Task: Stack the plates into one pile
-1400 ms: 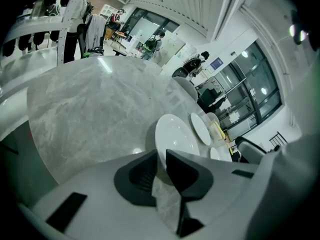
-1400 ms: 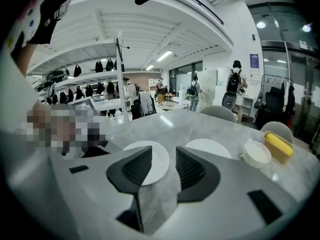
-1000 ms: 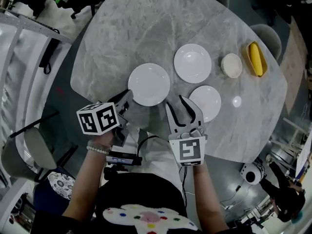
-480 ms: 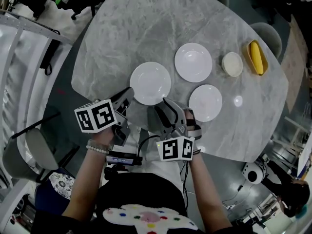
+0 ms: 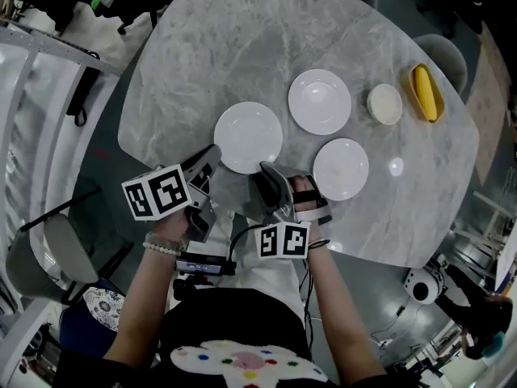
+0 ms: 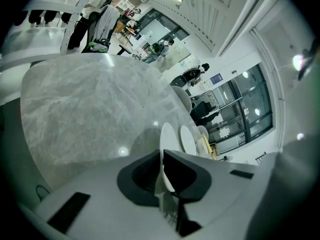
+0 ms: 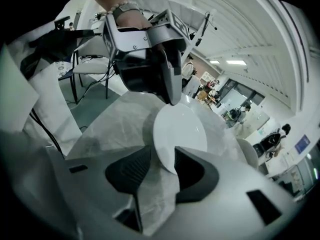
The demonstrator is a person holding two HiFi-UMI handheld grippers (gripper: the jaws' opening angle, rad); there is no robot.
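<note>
Two grippers meet at the near plate (image 5: 248, 137): the left gripper (image 5: 212, 155), jaws just closing onto its rim, should hold steady until the right gripper (image 5: 270, 174), jaws apart, straddles the edge fully

Open marble table (image 5: 242, 47) lies beyond the plates (image 5: 320, 102); a bowl (image 5: 384, 104) and yellow object (image 5: 426, 93) block the right end.

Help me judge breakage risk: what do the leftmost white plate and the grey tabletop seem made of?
The leftmost round white plate is probably glazed ceramic or porcelain. It has a smooth, even, glossy sheen and a thin rim, though melamine is possible. The grey veined tabletop looks like polished marble or marble-look stone, going by its pale veining and mirrored light spots.
</note>
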